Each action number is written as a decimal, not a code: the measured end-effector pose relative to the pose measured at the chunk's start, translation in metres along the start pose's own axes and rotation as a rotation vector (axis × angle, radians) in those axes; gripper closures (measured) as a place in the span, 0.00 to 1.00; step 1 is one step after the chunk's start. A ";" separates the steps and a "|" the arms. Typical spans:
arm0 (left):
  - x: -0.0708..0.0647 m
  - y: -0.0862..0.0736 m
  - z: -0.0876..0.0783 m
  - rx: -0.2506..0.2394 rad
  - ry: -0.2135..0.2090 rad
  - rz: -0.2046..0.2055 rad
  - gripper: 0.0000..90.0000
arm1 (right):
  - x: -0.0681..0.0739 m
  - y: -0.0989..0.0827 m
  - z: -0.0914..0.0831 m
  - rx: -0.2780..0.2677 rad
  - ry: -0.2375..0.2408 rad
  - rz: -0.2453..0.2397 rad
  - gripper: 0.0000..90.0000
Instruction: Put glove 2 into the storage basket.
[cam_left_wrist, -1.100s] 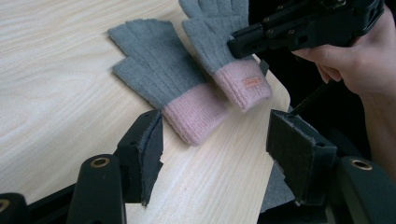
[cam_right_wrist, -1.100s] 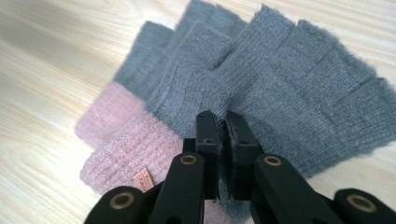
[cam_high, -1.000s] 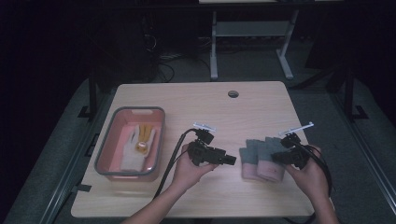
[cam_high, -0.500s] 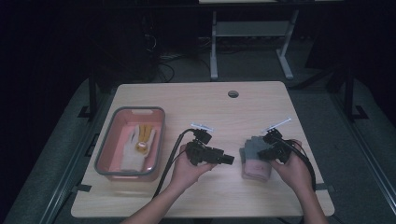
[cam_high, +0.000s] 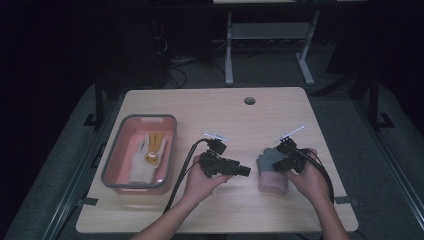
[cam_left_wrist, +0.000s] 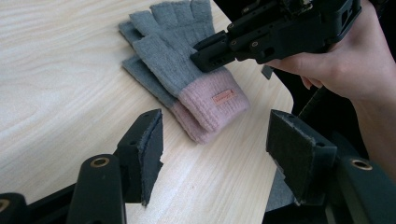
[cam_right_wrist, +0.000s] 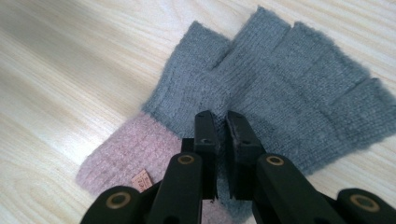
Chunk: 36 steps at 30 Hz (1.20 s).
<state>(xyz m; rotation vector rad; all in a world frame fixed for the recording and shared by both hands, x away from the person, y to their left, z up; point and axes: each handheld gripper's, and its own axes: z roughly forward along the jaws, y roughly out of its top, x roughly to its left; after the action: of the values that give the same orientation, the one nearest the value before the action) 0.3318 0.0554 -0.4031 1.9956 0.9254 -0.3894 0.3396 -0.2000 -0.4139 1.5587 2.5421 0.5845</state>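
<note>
Grey-pink gloves (cam_right_wrist: 261, 107) under right gripper (cam_right_wrist: 220, 122)

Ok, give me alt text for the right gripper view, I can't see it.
The right gripper rests its nearly closed black fingers on a grey fingerless glove with a pink cuff. The glove lies flat on a pale wooden table.
</note>
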 end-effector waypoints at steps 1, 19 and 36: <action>0.000 0.000 0.001 0.000 -0.001 -0.002 0.41 | 0.000 0.000 0.000 0.002 -0.001 0.004 0.92; 0.002 -0.002 0.028 0.030 -0.002 -0.054 0.41 | -0.014 -0.016 -0.008 -0.069 0.042 0.090 0.75; 0.006 0.000 0.066 0.063 0.005 -0.127 0.41 | -0.037 -0.042 -0.009 -0.135 0.120 0.203 0.57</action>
<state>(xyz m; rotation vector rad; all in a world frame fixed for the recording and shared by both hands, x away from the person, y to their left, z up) 0.3407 0.0035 -0.4437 2.0009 1.0583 -0.4895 0.3191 -0.2513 -0.4255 1.7951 2.3828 0.8784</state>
